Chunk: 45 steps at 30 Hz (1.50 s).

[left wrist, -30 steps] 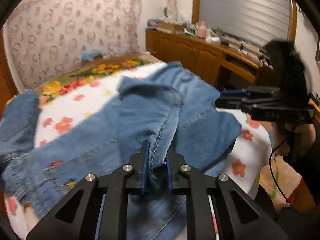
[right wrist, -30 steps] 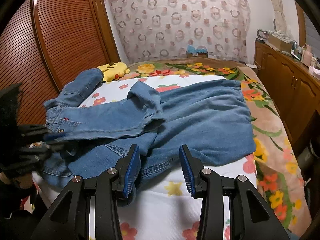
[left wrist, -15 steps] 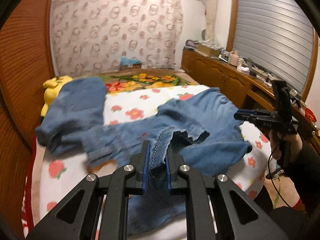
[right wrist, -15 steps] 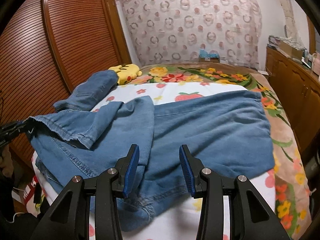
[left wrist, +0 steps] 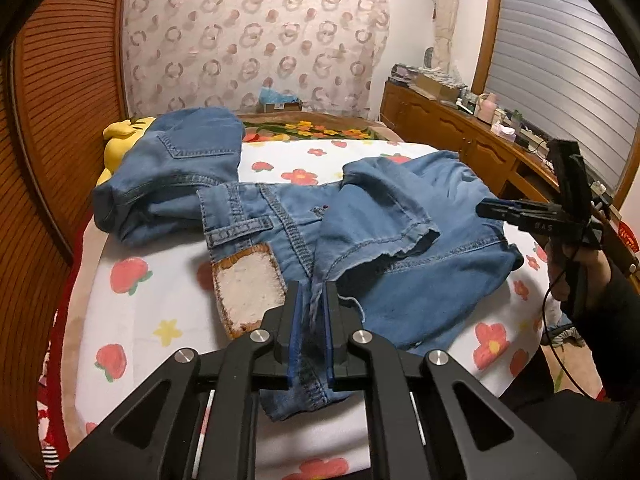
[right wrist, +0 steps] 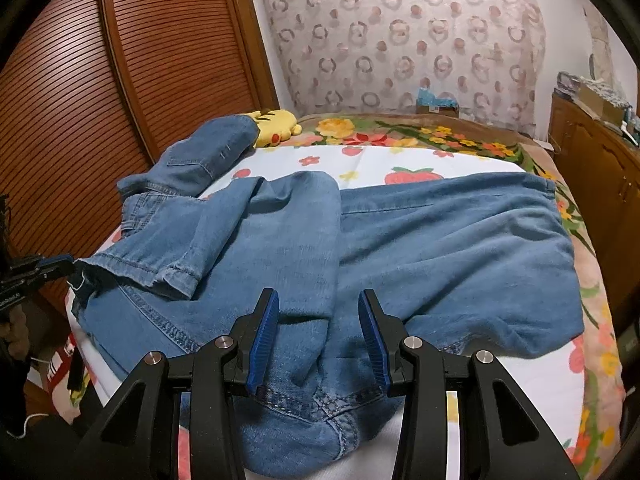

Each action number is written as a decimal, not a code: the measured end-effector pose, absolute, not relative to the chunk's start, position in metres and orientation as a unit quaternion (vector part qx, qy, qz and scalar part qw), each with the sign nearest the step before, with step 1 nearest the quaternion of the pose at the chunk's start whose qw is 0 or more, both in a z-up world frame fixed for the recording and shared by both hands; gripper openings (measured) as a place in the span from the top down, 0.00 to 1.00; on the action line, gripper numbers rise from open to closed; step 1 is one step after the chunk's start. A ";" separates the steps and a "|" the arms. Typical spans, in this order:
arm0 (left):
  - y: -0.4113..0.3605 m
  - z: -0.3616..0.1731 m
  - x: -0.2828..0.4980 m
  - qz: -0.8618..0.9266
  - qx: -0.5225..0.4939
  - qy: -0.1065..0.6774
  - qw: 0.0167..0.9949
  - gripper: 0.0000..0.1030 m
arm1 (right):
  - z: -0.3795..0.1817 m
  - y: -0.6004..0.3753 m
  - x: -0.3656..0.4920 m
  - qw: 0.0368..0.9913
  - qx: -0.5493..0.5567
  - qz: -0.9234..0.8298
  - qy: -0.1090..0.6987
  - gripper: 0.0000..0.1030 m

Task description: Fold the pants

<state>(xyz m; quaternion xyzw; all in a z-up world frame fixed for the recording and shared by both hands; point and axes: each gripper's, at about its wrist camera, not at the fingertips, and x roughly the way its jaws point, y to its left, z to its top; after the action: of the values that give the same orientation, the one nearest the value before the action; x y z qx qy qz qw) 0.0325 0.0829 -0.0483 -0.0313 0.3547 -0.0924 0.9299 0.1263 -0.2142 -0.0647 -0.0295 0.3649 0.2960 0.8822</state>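
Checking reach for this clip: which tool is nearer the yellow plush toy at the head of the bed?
Left. The left tool, clamped on the jeans, is on the yellow plush toy side of the bed; the right tool hovers open at the opposite side.

Bare sheet [left wrist: 160, 320] lies open at lower left of the left view, between the jeans [left wrist: 420, 264] and the bed's edge; a second pair of jeans [left wrist: 172, 172] and a yellow plush toy [left wrist: 116, 140] block the upper left; the wooden cabinet [right wrist: 600, 168] bounds the right edge of the right view; floral blanket [right wrist: 420, 132] beyond the jeans is clear.
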 end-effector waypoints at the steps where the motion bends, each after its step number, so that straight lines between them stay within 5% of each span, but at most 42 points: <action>1: 0.082 -0.048 0.034 -0.093 -0.031 0.355 0.930 0.85 | -0.065 -0.216 0.126 0.882 -0.029 0.297 0.365 0.58; 3: 0.078 -0.045 0.037 -0.097 -0.027 0.351 0.931 0.72 | -0.066 -0.219 0.128 0.881 -0.027 0.298 0.367 0.58; 4: 0.076 -0.044 0.038 -0.097 -0.025 0.349 0.932 0.57 | -0.067 -0.219 0.126 0.881 -0.027 0.299 0.367 0.58; 7: 0.069 -0.040 0.041 -0.109 -0.020 0.340 0.934 0.51 | -0.072 -0.220 0.123 0.879 -0.034 0.299 0.370 0.58; 13: 0.034 -0.025 0.059 -0.151 -0.003 0.320 0.935 0.51 | -0.086 -0.213 0.119 0.876 -0.053 0.291 0.381 0.58; 24: -0.029 -0.077 0.131 -0.189 0.043 0.404 0.894 0.51 | -0.088 -0.210 0.121 0.876 -0.059 0.289 0.382 0.53; 25: -0.032 -0.083 0.135 -0.186 0.050 0.411 0.891 0.53 | -0.090 -0.211 0.119 0.876 -0.061 0.289 0.381 0.53; 28: -0.035 -0.091 0.141 -0.163 0.068 0.418 0.891 0.82 | -0.092 -0.215 0.118 0.876 -0.060 0.290 0.380 0.53; 31: -0.021 -0.077 0.135 -0.161 0.053 0.400 0.901 0.86 | -0.092 -0.218 0.119 0.875 -0.053 0.294 0.380 0.52; 42: 0.094 -0.027 0.142 -0.051 0.018 0.361 0.931 0.85 | -0.093 -0.217 0.116 0.879 -0.055 0.289 0.375 0.52; 45: 0.110 -0.028 0.142 -0.032 0.009 0.365 0.930 0.72 | -0.091 -0.217 0.112 0.883 -0.060 0.288 0.367 0.52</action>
<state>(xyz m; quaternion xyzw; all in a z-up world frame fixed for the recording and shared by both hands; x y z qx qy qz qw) 0.1423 0.1101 -0.0277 0.0087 0.3650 -0.0320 0.9304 0.1120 -0.2167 -0.0906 -0.0595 0.3667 0.2880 0.8827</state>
